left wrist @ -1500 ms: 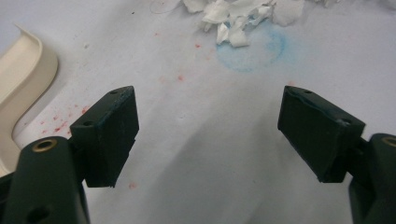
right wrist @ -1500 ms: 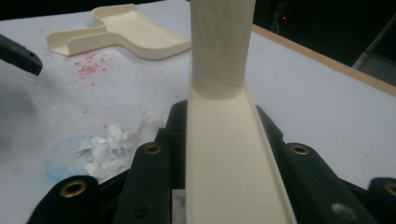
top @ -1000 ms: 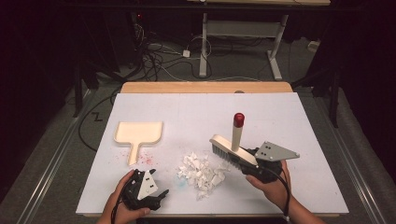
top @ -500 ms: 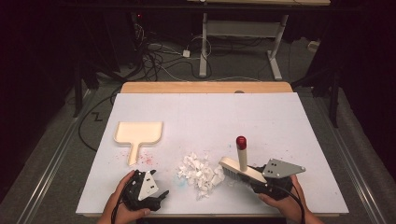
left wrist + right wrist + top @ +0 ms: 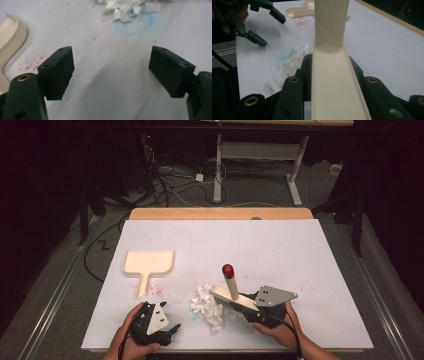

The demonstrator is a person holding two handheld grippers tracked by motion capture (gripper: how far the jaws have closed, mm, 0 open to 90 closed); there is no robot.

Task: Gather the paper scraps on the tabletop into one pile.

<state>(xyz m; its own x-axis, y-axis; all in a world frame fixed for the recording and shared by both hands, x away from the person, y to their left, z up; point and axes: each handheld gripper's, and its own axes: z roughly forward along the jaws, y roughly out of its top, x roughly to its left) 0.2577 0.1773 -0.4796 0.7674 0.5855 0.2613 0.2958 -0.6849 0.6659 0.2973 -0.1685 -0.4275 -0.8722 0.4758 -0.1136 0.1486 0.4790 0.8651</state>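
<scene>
Brush is the thing in hand: a cream block with a short round handle that ends in a red cap, lying at about five o'clock on the white table, its near end clamped in the right gripper. From the high view the whole of it reads at once, red tip included. The right gripper view shows instead the smooth cream back of the block running up between the two black jaws pressed to its sides, with the handle rising out of frame.

Paper scraps, white and crumpled, lie in a loose heap just beside the brush at about six o'clock. The left gripper view brings up a faint blue ring on the table under them and red specks nearby.

Cream dustpan lies flat at about nine o'clock, well apart from the brush.

Left gripper sits at seven o'clock, jaws spread wide over bare table.
</scene>
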